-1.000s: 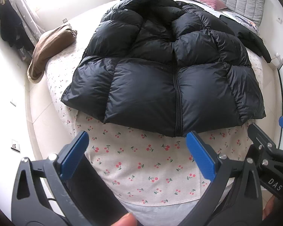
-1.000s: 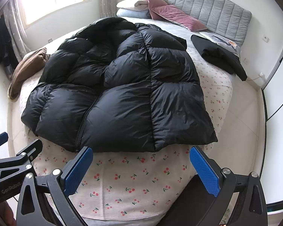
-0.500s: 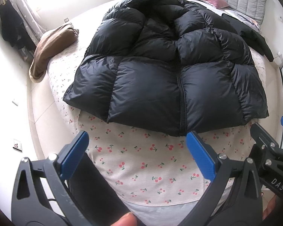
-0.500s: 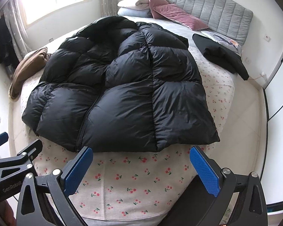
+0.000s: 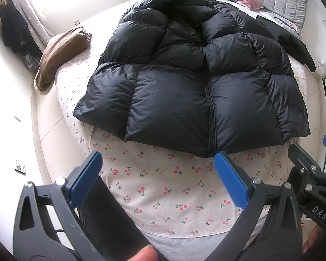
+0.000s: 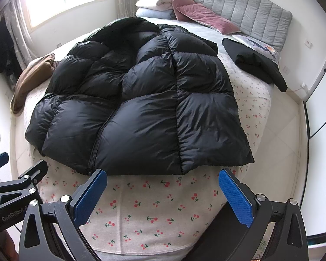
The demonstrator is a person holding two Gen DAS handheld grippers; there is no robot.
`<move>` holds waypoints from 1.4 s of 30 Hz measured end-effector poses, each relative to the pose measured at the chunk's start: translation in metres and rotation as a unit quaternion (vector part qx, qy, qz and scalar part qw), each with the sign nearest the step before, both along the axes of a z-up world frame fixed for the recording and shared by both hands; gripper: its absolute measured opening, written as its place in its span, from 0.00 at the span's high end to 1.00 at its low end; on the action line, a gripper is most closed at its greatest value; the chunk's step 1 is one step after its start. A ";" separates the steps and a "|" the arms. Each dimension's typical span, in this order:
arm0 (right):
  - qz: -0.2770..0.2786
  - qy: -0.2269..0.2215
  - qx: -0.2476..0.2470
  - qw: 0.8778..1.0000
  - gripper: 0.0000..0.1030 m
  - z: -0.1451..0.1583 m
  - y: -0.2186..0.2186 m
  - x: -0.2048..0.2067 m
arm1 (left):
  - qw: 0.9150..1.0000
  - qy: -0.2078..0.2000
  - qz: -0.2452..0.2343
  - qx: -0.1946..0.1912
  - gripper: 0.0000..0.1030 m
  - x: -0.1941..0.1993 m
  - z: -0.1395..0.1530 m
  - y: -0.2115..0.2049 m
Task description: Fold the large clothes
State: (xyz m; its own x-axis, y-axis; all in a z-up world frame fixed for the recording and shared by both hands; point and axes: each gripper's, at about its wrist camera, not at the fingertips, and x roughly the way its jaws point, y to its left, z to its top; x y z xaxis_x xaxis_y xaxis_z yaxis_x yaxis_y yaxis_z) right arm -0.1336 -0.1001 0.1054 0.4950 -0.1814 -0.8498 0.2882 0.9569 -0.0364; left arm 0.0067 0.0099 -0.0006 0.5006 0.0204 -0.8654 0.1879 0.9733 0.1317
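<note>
A large black puffer jacket (image 5: 191, 82) lies flat on the bed, zipped, with its hem toward me; it also shows in the right wrist view (image 6: 141, 108). My left gripper (image 5: 158, 174) is open and empty, held above the cherry-print sheet (image 5: 163, 195) just short of the hem near the zipper's bottom end. My right gripper (image 6: 163, 193) is open and empty, also just short of the hem, toward the jacket's right half. The two grippers are side by side; each shows at the edge of the other's view.
A brown garment (image 5: 58, 54) hangs over the bed's left edge. A folded black garment (image 6: 256, 63) lies at the far right. Pink and white pillows (image 6: 184, 8) rest against the grey headboard (image 6: 239, 10). Pale floor surrounds the bed's foot.
Both grippers have moved slightly closer to the jacket's hem. Both stay open. The jacket has not moved.
</note>
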 end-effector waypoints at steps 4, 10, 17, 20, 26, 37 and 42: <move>0.000 0.000 0.000 1.000 0.00 0.000 0.000 0.000 | 1.000 0.000 0.000 0.000 0.00 0.000 0.000 0.001; -0.002 0.001 0.001 1.000 0.00 -0.001 -0.001 0.000 | 1.000 0.000 0.000 0.000 0.00 0.000 0.000 0.000; -0.002 0.002 0.002 1.000 0.00 -0.002 -0.001 0.000 | 1.000 0.001 -0.001 0.001 0.00 0.000 -0.001 0.002; -0.002 0.003 0.001 1.000 0.00 -0.002 -0.002 0.000 | 1.000 0.002 -0.001 0.001 0.00 0.000 -0.002 0.001; -0.003 0.003 0.002 1.000 0.00 -0.004 -0.002 0.000 | 1.000 0.002 -0.001 0.001 0.00 0.000 -0.003 0.001; 0.001 0.007 0.007 1.000 0.00 -0.008 -0.008 0.001 | 1.000 0.007 -0.010 0.006 0.00 0.004 -0.008 -0.001; 0.024 0.005 0.031 0.999 0.00 -0.013 -0.024 0.006 | 0.998 -0.019 -0.056 -0.030 0.00 0.013 -0.011 0.007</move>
State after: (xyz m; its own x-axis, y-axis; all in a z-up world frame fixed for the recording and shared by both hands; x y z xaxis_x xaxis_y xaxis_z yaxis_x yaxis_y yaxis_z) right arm -0.1278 -0.1238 0.0926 0.4941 -0.1040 -0.8632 0.2413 0.9702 0.0212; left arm 0.0200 0.0169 -0.0120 0.5297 -0.0896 -0.8435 0.2922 0.9528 0.0823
